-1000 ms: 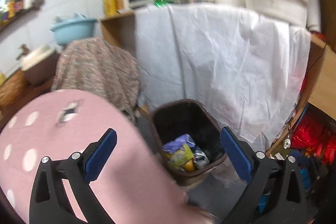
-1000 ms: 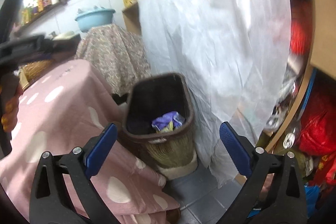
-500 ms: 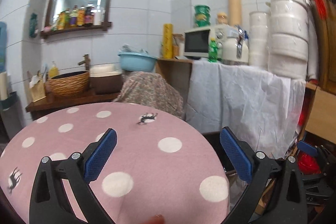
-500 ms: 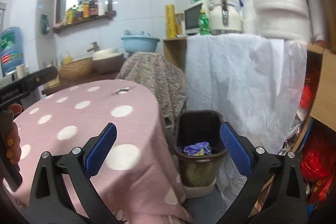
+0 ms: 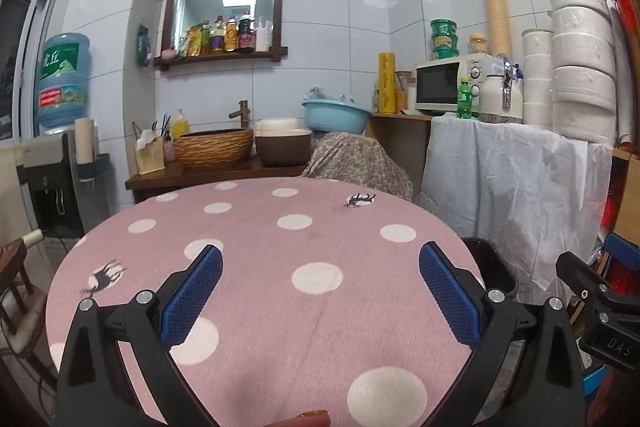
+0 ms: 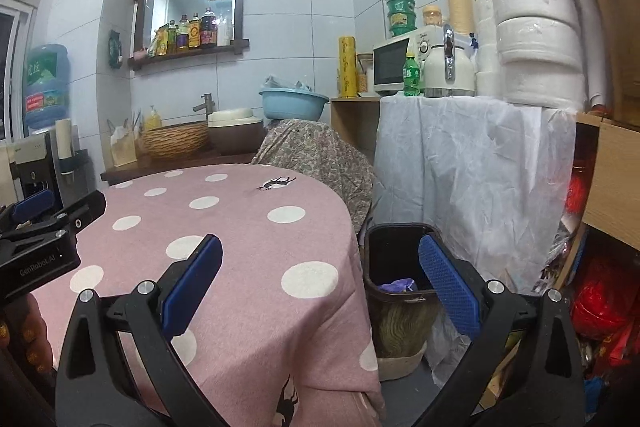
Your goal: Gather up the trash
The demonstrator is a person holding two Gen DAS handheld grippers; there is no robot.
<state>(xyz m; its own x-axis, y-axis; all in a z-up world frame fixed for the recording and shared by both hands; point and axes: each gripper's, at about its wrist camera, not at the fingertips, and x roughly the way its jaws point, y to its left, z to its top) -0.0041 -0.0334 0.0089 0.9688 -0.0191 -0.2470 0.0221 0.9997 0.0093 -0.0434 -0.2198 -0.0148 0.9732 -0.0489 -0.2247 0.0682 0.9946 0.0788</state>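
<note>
Pink cloth, left wrist view: the polka-dot tablecloth (image 5: 256,267) lay bare; left gripper (image 5: 320,291) gaped, empty.
Bin, right wrist view: the trash bin (image 6: 394,259) stood right of the table, purple wrapper (image 6: 396,284) inside; right gripper (image 6: 320,287) gaped, empty.
Advice: scan for leftovers first.

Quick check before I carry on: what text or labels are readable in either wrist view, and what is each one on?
"GenRobot.AI": on the left hand-held gripper, in the right wrist view.
"DAS": on the right hand-held gripper, cut off at the left wrist view's edge.
Two large Chinese characters: on the water jug; too blurred to be sure.
Shelf bottles, green soda bottle, microwave: labels too small.
</note>
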